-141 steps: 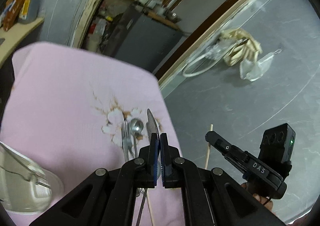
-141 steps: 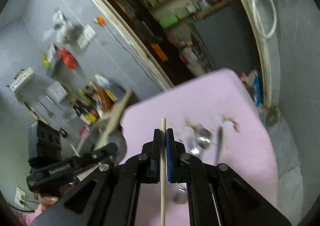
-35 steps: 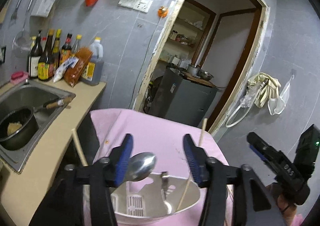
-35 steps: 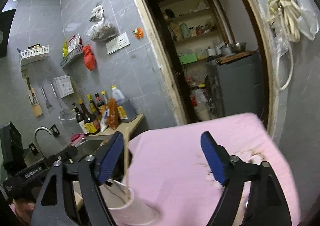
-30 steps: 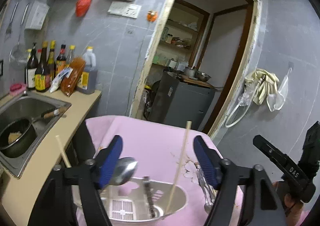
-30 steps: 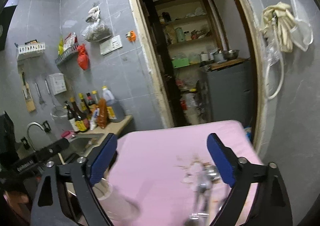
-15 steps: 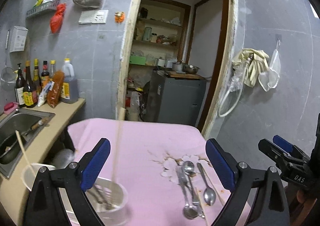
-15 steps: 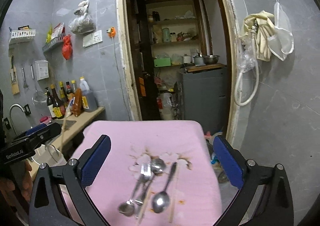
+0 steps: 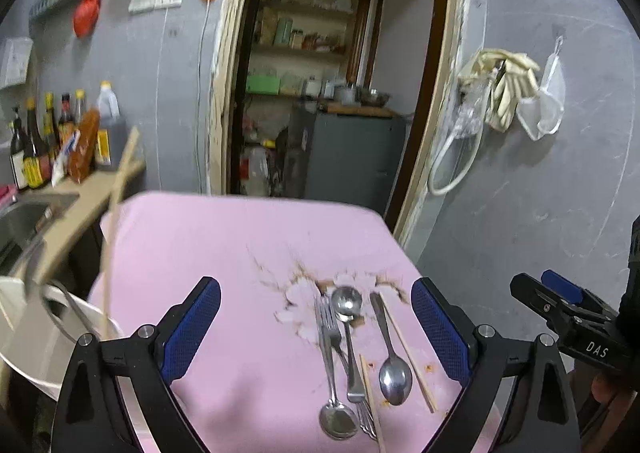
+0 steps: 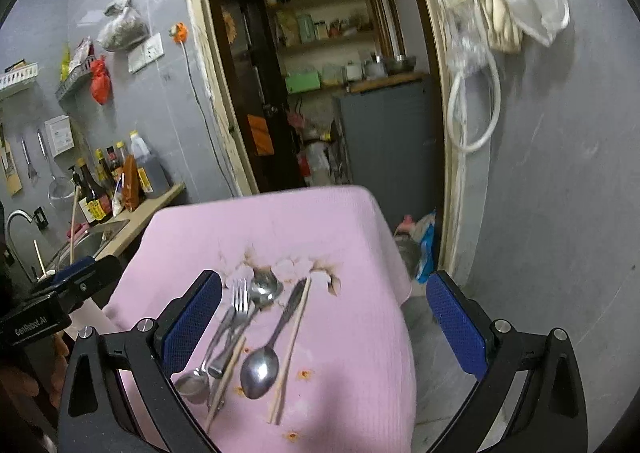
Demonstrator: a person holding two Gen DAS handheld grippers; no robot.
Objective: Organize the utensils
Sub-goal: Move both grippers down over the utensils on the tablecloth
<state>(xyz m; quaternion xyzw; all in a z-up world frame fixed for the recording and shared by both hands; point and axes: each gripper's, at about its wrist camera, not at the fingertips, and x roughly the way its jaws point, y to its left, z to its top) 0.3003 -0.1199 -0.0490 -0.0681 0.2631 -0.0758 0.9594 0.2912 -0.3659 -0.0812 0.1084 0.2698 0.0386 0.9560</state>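
On the pink cloth [image 9: 224, 253] lies a bunch of cutlery: a fork [image 9: 326, 329], a spoon [image 9: 394, 373], two more spoons [image 9: 347, 305] and loose chopsticks [image 9: 408, 349]. My left gripper [image 9: 316, 333] hovers open just short of them, with nothing between its blue pads [image 9: 192, 329]. The right wrist view shows the same fork [image 10: 239, 303], spoon [image 10: 260, 371] and chopstick [image 10: 292, 349], with my right gripper [image 10: 324, 321] open and empty above them. A white utensil holder [image 9: 24, 337] at the left has a chopstick [image 9: 116, 221] sticking up out of it.
The right gripper [image 9: 540, 289] shows at the right edge of the left wrist view, and the left gripper [image 10: 92, 267] at the left edge of the right wrist view. A counter with a sink [image 10: 92, 241] and sauce bottles [image 10: 104, 189] stands to the left. An open doorway [image 9: 328, 93] is behind.
Both grippers have swung right and down, away from the white holder toward the cutlery on the cloth. Their jaws have widened. A spoon and chopsticks stay in the holder.
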